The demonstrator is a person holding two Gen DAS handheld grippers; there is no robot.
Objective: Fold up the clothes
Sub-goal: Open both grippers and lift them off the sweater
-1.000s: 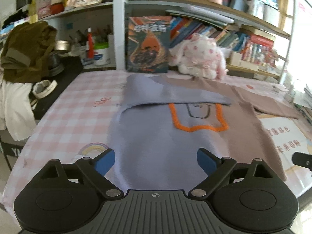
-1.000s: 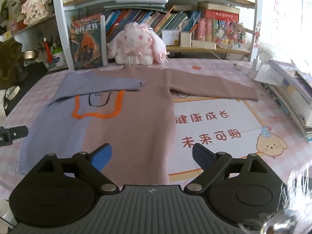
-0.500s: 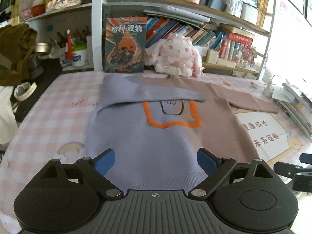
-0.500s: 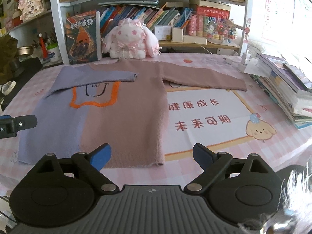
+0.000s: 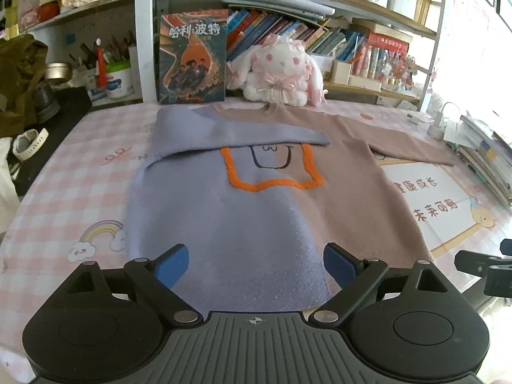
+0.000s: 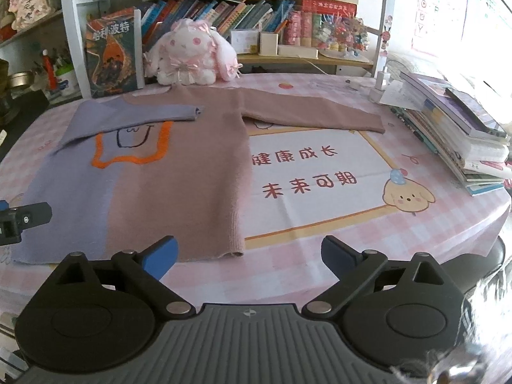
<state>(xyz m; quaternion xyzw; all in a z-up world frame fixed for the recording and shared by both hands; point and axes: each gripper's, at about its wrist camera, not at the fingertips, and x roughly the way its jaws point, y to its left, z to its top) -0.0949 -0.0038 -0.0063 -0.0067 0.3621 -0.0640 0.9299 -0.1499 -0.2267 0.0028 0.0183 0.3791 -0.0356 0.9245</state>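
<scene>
Leftmost, we see the left gripper point(image 5: 255, 264), fingers spread wide and empty, above the near hem of the lilac-and-mauve knitted sweater point(image 5: 256, 211). That sweater lies flat on the pink-checked worktop point(image 5: 80, 176), lilac sleeve point(image 6: 134, 113) folded across its chest, mauve sleeve point(image 6: 313, 116) outstretched. Rightward, the right gripper point(image 6: 249, 254) has just widened, nothing between its fingers.
</scene>
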